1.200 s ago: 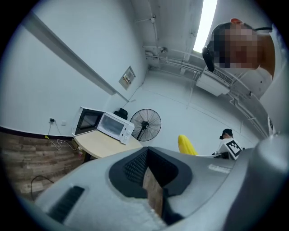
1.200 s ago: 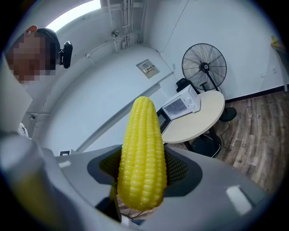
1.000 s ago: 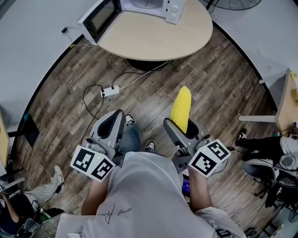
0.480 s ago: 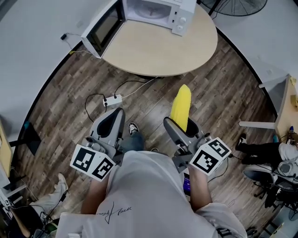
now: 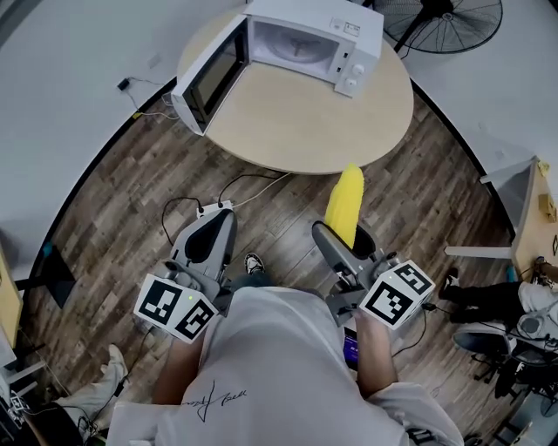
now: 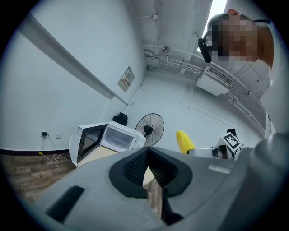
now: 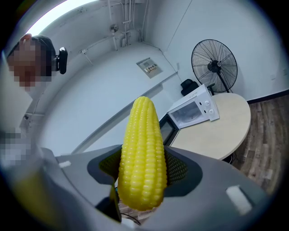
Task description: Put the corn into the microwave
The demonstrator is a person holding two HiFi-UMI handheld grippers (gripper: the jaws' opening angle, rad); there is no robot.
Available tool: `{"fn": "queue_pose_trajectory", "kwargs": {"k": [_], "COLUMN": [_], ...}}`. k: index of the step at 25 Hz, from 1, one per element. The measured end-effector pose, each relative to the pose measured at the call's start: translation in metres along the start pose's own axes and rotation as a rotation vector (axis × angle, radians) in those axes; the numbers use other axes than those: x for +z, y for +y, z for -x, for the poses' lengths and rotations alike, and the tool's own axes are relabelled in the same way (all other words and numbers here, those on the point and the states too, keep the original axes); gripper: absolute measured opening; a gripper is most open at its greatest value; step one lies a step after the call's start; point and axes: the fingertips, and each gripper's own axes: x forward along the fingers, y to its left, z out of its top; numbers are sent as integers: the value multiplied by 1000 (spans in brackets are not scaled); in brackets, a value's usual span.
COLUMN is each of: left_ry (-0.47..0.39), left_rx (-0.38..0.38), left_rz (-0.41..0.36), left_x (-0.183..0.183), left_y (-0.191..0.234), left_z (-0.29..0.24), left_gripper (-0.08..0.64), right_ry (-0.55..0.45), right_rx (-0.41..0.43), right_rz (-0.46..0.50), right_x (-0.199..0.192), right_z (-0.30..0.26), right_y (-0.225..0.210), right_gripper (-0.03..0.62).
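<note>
In the head view the lower end of the corn (image 5: 343, 205) was hidden between the jaws of the right claw (image 5: 344, 237), and a standing fan (image 5: 445, 19) was cut off by the top edge. The person's torso covered both forearms. Only the marker cubes and the grey claw bodies showed past it.

The microwave (image 5: 305, 39) stood at the far side of the counter (image 5: 305, 122) with its door (image 5: 207, 83) swung wide to the left. Its cavity showed pale inner walls, and its depths were too small to make out. The corn was not in it. The cob was held in the air over the floor (image 5: 131, 200), near the counter's edge.

The right gripper view showed the right claw clamped on the corn, ribbed dark pads pressing both sides of the cob. The cob was bright yellow, tapered to a blunt tip, with even rows of kernels. The left claw (image 5: 223, 214) had its jaw tips together with nothing between them, only a narrow wedge of gap lower down.

The counter was round, pale and smooth. The floor was grey-brown wood planking, and the microwave was a white box with two knobs.
</note>
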Motion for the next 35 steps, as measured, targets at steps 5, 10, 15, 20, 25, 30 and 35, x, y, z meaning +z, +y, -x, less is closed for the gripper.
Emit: {"fn": "queue_pose_trajectory", "kwargs": {"k": [5, 10, 15, 20, 25, 30, 35], "left_ry": [5, 26, 35, 28, 20, 29, 23], "left_rx": [-25, -28, -25, -31, -37, -57, -49], "left_rz": [-9, -3, 10, 7, -5, -16, -48], "left_x": [8, 8, 13, 20, 31, 43, 58], "left_y": [22, 39, 54, 64, 76, 84, 99], "left_z": [-3, -2, -6, -17, -35, -64, -95], "left_gripper": [-8, -6, -7, -7, -7, -7, -6], "right_ry": [0, 5, 17, 11, 6, 9, 10], "right_rx": [-21, -33, -40, -38, -35, -39, -34], "right_rz": [20, 27, 37, 49, 56, 59, 76], "right_x": [3, 3, 8, 20, 33, 55, 81], "right_z": [-24, -44, -66, -84, -107, -127, -153], "right_y": [2, 6, 6, 2, -10, -28, -48], "right_gripper": [264, 264, 264, 264, 264, 264, 264]}}
